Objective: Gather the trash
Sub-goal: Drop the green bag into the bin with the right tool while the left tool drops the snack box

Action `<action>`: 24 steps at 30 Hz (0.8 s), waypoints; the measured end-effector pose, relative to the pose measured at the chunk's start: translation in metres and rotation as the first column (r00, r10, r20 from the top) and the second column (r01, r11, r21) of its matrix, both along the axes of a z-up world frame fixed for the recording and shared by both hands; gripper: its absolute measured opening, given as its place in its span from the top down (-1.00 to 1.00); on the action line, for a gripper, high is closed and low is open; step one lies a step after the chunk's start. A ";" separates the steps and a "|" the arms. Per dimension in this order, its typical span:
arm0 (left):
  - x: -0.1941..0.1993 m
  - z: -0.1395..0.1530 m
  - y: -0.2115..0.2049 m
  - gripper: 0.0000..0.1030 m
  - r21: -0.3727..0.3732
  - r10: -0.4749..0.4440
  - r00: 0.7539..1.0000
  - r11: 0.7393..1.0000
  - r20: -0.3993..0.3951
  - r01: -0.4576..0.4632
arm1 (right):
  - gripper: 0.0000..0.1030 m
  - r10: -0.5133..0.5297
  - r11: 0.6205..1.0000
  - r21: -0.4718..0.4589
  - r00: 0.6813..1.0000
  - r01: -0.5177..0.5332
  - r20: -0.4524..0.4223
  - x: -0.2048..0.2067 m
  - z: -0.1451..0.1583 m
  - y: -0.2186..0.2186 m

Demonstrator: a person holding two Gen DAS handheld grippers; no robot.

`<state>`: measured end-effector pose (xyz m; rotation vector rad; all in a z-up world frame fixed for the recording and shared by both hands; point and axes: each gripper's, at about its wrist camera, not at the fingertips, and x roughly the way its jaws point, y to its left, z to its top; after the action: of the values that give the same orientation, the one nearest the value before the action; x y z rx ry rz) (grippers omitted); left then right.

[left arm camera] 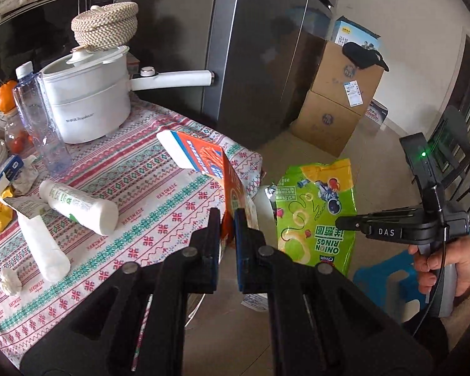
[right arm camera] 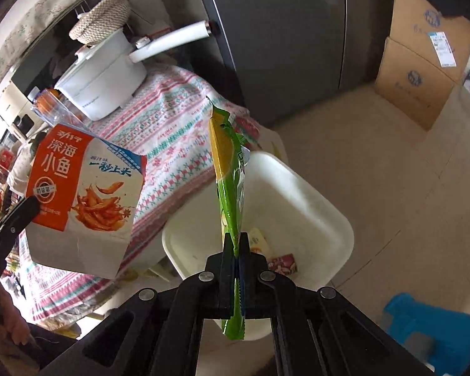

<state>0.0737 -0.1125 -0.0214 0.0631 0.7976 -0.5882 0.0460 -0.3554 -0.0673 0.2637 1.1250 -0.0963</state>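
Note:
My left gripper [left arm camera: 227, 216] is shut on an orange and white snack box [left arm camera: 203, 159], held at the table's right edge; the box also shows in the right wrist view [right arm camera: 84, 200]. My right gripper [right arm camera: 236, 241] is shut on a green onion rings bag [right arm camera: 228, 188], held edge-on over a white trash bin [right arm camera: 297, 194] on the floor. In the left wrist view the bag [left arm camera: 316, 213] hangs from the right gripper [left arm camera: 341, 223]. The bin holds a few wrappers [right arm camera: 282, 264].
On the patterned tablecloth [left arm camera: 141, 188] lie a white bottle [left arm camera: 78, 206], a white tube [left arm camera: 44, 244], crumpled paper [left arm camera: 11, 280], a yellow wrapper [left arm camera: 1, 216], a clear bottle [left arm camera: 40, 122] and a white pot [left arm camera: 87, 100]. Cardboard boxes [left arm camera: 338, 103], a dark fridge [left arm camera: 260, 56] and a blue stool [right arm camera: 432, 332] stand nearby.

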 end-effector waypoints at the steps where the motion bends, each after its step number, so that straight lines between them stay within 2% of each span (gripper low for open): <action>1: 0.000 -0.003 -0.005 0.81 0.003 -0.007 1.000 1.000 -0.008 0.007 | 0.95 -0.005 1.000 0.009 0.999 0.005 -0.034 0.002 -0.008 -0.003; 4: 0.001 -0.011 -0.016 0.81 0.018 -0.022 0.999 1.000 -0.024 0.022 | 0.95 -0.029 0.999 0.034 0.994 0.033 -0.107 0.003 -0.027 -0.015; 7: 0.004 -0.017 -0.024 0.81 0.018 -0.031 0.998 0.999 -0.050 0.032 | 0.87 -0.042 0.997 0.059 0.992 0.049 -0.120 0.002 -0.030 -0.020; 8: 0.004 -0.019 -0.027 0.81 0.018 -0.035 0.998 0.999 -0.059 0.036 | 0.77 -0.048 0.996 0.063 0.992 0.056 -0.121 0.002 -0.029 -0.021; 9: 0.005 -0.021 -0.030 0.81 0.017 -0.038 0.997 0.999 -0.066 0.039 | 0.57 -0.057 0.996 0.064 0.991 0.065 -0.121 0.000 -0.028 -0.023; 10: 0.005 -0.024 -0.032 0.81 0.018 -0.043 0.996 0.999 -0.074 0.044 | 0.48 -0.065 0.996 0.057 0.991 0.072 -0.118 -0.002 -0.027 -0.026; 12: 0.007 -0.029 -0.039 0.81 0.025 -0.057 0.994 0.998 -0.091 0.060 | 0.13 -0.080 0.996 0.034 0.992 0.083 -0.095 -0.006 -0.019 -0.028; 14: 0.008 -0.036 -0.046 0.81 0.042 -0.066 0.992 0.997 -0.107 0.071 | -0.02 -0.102 0.994 0.019 0.993 0.103 -0.067 -0.010 -0.012 -0.032; 20: 0.011 -0.051 -0.067 0.80 0.045 -0.091 0.985 0.994 -0.144 0.099 | -0.11 -0.151 0.988 -0.042 0.988 0.150 -0.023 -0.017 0.001 -0.046; 24: 0.006 -0.055 -0.084 0.80 0.045 -0.123 0.984 0.990 -0.132 0.130 | -0.14 -0.163 0.984 -0.072 0.987 0.162 -0.001 -0.015 0.004 -0.048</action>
<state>0.0798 -0.1966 -0.0768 0.1269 0.9395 -0.6965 0.0314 -0.4032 -0.0630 0.2907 1.1036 -0.2822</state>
